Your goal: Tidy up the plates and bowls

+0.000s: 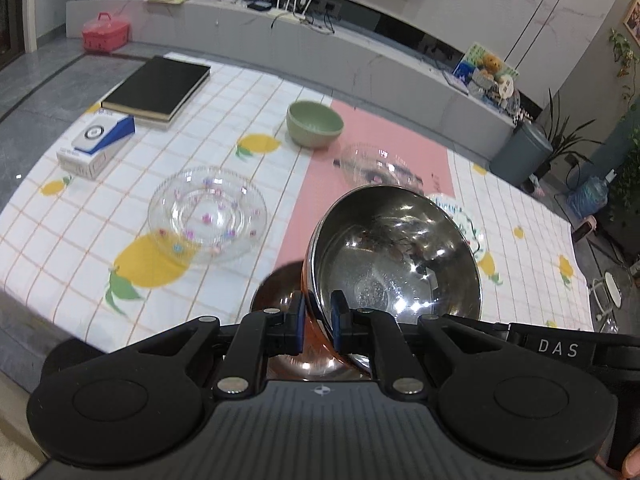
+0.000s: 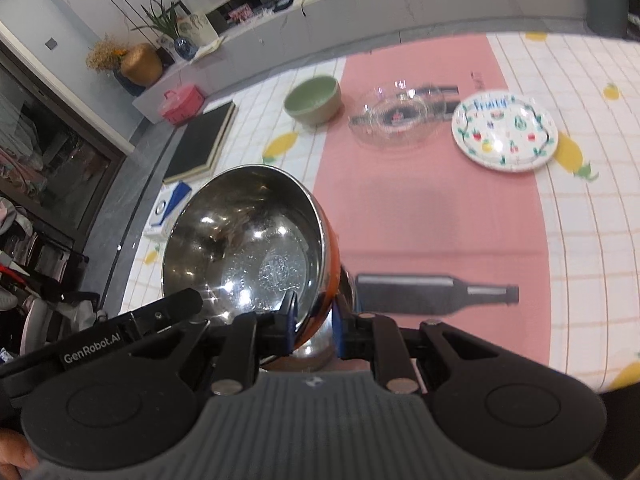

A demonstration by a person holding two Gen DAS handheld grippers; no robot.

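A: Where's the steel bowl (image 1: 394, 256)?

B: Held up off the desk (image 1: 248, 96), tilted, shiny inside facing the cameras. Orange outer wall. Both grippers have it by the rim, on opposite sides.

A: Jaws?

B: Left gripper (image 1: 318, 318): jaws pinching the rim, one blue pad inside, one on the orange wall. Right gripper (image 2: 314, 322): same, jaws clamped across the rim of the same bowl (image 2: 244, 244).

A: Anything under it?

B: Second metal bowl (image 1: 280, 284) just below, mostly hidden by the held one. Can't tell if they touch.

A: Rest of the dishes?

B: Green bowl (image 1: 315, 124) upright at the far side, at the edge of the pink mat (image 2: 432, 208). Clear glass dish (image 2: 394, 122) on the mat beside it. Painted plate (image 2: 505, 134) next over, at the mat's right edge. Flowered glass plate (image 1: 207, 213) on the checked lemon cloth (image 1: 80, 216), left of the mat, well apart from the others.

A: Non-dish stuff?

B: Black book (image 1: 157, 88) at the far left corner, white and blue box (image 1: 96, 146) just in front of it. Bottle picture (image 2: 436, 294) printed on the mat.
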